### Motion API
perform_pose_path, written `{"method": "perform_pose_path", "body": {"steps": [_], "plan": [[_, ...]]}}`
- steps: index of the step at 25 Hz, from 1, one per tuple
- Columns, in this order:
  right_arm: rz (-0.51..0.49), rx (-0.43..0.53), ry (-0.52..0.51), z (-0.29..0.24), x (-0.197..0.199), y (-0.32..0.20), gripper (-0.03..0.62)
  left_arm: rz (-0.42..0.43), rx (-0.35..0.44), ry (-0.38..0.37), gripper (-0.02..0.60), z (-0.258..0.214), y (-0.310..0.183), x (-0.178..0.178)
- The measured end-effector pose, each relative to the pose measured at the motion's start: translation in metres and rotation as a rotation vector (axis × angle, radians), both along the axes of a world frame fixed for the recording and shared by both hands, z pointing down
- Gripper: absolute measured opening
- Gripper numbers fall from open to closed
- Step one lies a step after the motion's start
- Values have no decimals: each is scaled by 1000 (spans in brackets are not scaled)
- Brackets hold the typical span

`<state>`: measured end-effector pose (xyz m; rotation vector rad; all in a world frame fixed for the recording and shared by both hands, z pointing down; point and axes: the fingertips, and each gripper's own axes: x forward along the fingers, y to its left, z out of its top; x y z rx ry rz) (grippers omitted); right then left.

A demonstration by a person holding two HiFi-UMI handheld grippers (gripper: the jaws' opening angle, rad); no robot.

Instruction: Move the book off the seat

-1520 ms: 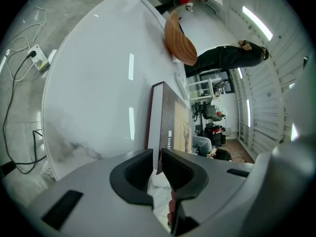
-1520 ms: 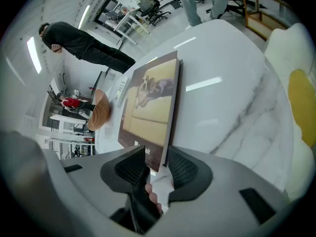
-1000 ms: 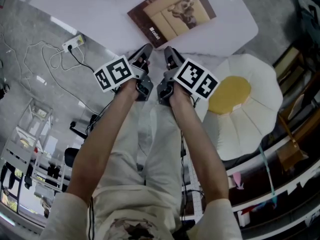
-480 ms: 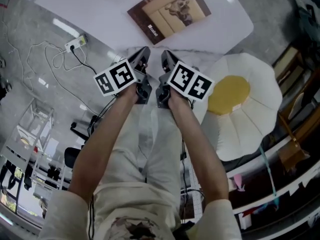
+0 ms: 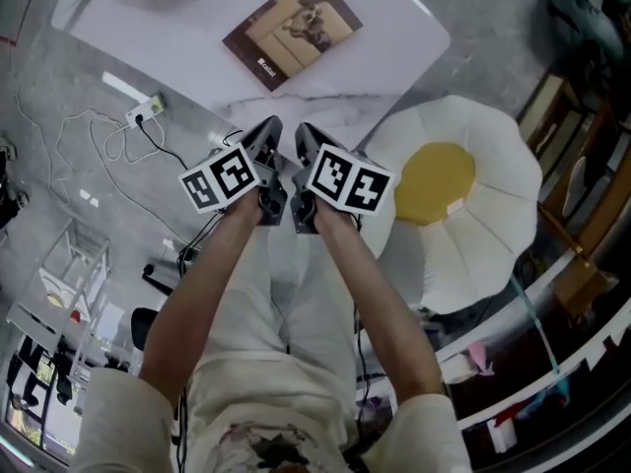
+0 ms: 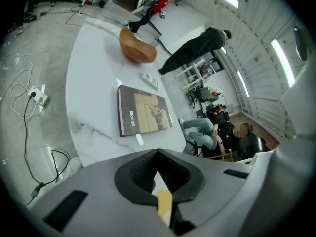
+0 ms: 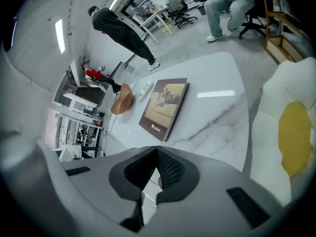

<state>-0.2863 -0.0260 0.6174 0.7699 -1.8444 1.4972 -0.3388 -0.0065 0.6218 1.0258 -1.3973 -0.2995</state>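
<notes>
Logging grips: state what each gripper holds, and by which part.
Nothing. The left gripper and right gripper are both shut and empty; the book lies flat on the table.

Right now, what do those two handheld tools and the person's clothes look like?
The left tool and right tool are alike: dark tapered jaws on a grey body, each topped by a white cube with black square markers. The jaw pads are black and ribbed. The person wears a cream short-sleeved top and pale trousers.
</notes>
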Motion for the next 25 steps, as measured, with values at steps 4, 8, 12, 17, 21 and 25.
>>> {"method": "perform_pose_path", "body": {"steps": [4,8,12,17,21,25], "plan": [[88,-13,-62,-36,22,0,6,37,5,-15,9,-28,4,22],[85,20,-98,-80,43,-2,6,60,27,-13,9,-72,4,42],[88,65,-132,-124,69,-10,6,95,67,-38,9,-125,1,64],[123,128,-172,-170,103,-21,6,158,113,-109,9,-175,-8,91],[147,162,-194,-201,137,-14,6,240,140,-157,9,-213,-5,123],[154,219,-199,-242,173,-4,8,320,163,-211,9,-258,7,157]]}}
